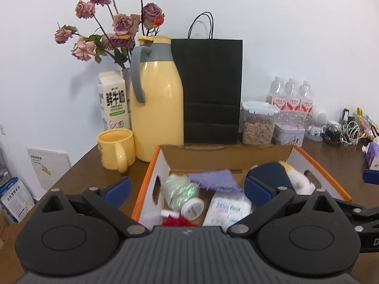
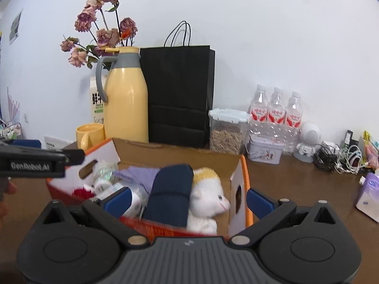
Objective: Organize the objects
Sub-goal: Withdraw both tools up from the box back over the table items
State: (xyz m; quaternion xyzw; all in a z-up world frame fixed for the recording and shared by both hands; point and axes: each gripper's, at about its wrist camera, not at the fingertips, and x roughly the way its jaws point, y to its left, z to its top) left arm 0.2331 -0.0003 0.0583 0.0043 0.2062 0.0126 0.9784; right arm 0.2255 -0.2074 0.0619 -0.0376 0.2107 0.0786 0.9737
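A cardboard box (image 1: 151, 177) with white walls and orange edges stands on the brown table. Inside lie an iridescent jar (image 1: 181, 189), a purple cloth (image 1: 213, 179), a white packet (image 1: 227, 209), something red (image 1: 177, 221), a navy roll (image 2: 171, 196) and a white plush toy (image 2: 208, 198). My left gripper (image 1: 188, 189) is open, straddling the box's left wall. At the other end, my right gripper (image 2: 188, 200) straddles the box's right wall (image 2: 239, 189), also open. Neither holds anything. The left gripper's body (image 2: 35, 159) shows at the left edge of the right wrist view.
Behind the box stand a yellow mug (image 1: 117, 148), a yellow thermos jug (image 1: 157, 99), a milk carton (image 1: 113, 99), dried roses (image 1: 113, 28), a black paper bag (image 1: 210, 90), a snack container (image 1: 258, 125), a tin (image 1: 287, 136) and water bottles (image 1: 291, 99). Cables (image 2: 341, 156) and a tissue pack (image 2: 369, 196) lie at right.
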